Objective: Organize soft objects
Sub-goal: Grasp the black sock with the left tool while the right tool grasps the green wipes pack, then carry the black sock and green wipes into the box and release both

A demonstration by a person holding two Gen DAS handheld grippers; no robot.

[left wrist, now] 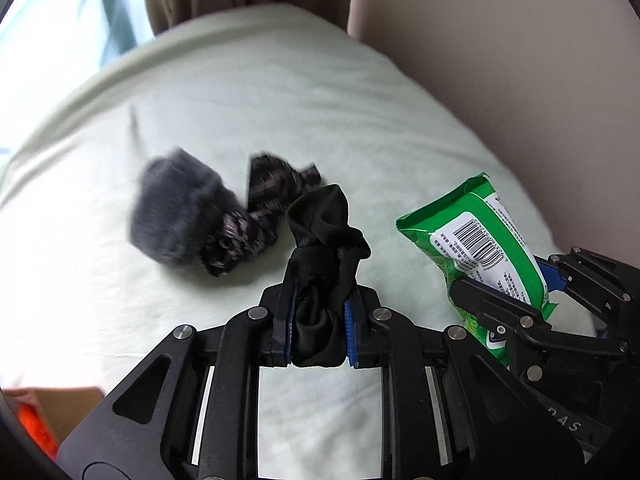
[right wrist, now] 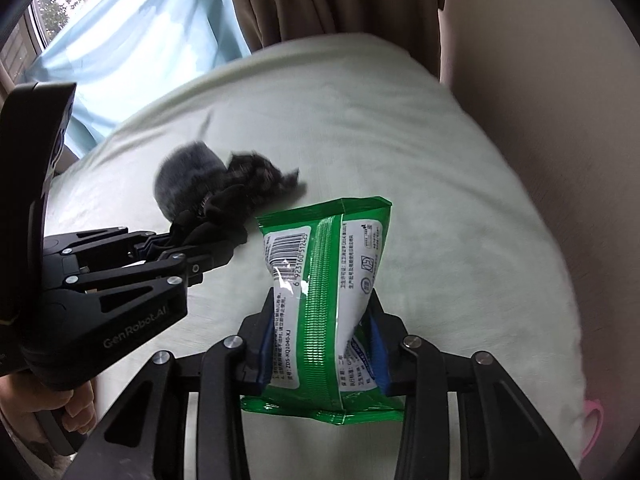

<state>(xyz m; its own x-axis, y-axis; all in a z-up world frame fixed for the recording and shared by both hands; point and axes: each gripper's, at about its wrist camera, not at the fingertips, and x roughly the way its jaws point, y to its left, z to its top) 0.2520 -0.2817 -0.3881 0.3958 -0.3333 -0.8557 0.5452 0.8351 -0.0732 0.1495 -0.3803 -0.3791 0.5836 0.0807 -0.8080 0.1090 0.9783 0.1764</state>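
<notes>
Soft objects on pale green bed sheet (left wrist: 280, 92): I judge the carry step is in hand; next I need a drop spot for both loads.
Green plastic wipes pack (right wrist: 324, 292): pinched upright at its lower half in my right gripper (right wrist: 322, 354).
Black crumpled sock (left wrist: 324, 276): squeezed in my left gripper (left wrist: 318, 326), above the sheet.
Grey fuzzy bundle (left wrist: 176, 212): ahead, touching a dark patterned cloth (left wrist: 256, 216); both well apart from my grippers.

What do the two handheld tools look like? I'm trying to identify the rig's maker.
Both the left tool and right tool are matte black linkage frames with silver round pivot pins and blue pads on the fingers. The left one's body carries grey "GenRobot.AI" lettering, and a bare hand holds its handle. No cables show.
</notes>
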